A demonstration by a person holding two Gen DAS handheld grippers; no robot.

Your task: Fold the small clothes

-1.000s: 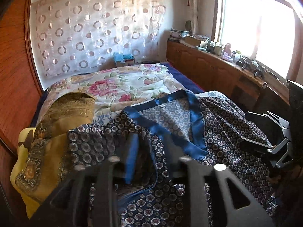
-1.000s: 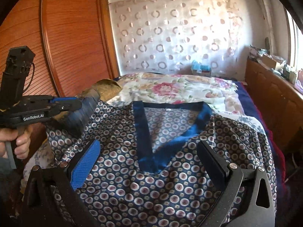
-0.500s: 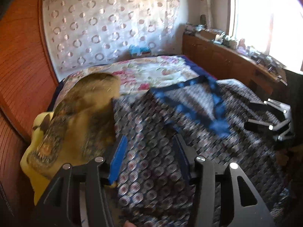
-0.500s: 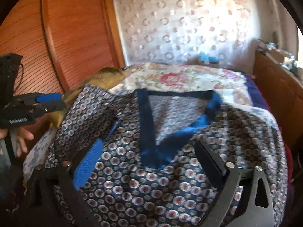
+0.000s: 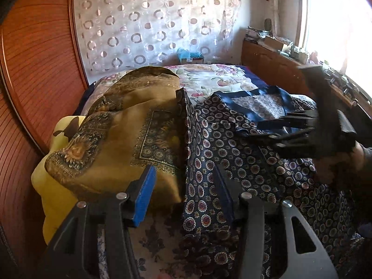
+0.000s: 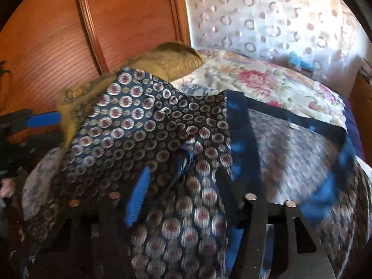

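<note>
Navy patterned top (image 5: 232, 153): spread out right beside the gold cushion (image 5: 121, 125), with its left edge riding up against the cushion's side.

Left wrist view only: catches the yellow pillow (image 5: 51, 186) under the cushion and the window (image 5: 344, 23) and wooden sideboard (image 5: 274, 67) well beyond the top. Also shows the right gripper (image 6: 183, 172) from the side, low over the fabric on the side away from the cushion.

Right wrist view only: gets the blue collar band (image 6: 239, 127) close up and the floral quilt (image 6: 267, 81) behind the cushion. Has the left gripper (image 5: 183, 169) poking in just beside the cushion.

Left gripper: released, just been widening. Has the top's edge standing up between the fingers, pressed by neither pad.

Right gripper: just been narrowing around a bunched ridge of fabric. Not pinching it as far as visible, though pretty blurry there.

Versus a second ago: left view was aimed at the collar, now swung over toward the cushion. Right view now much lower over the cloth and shifted to the cushion side.

Can't read any lettering on either tool, too smeared.
</note>
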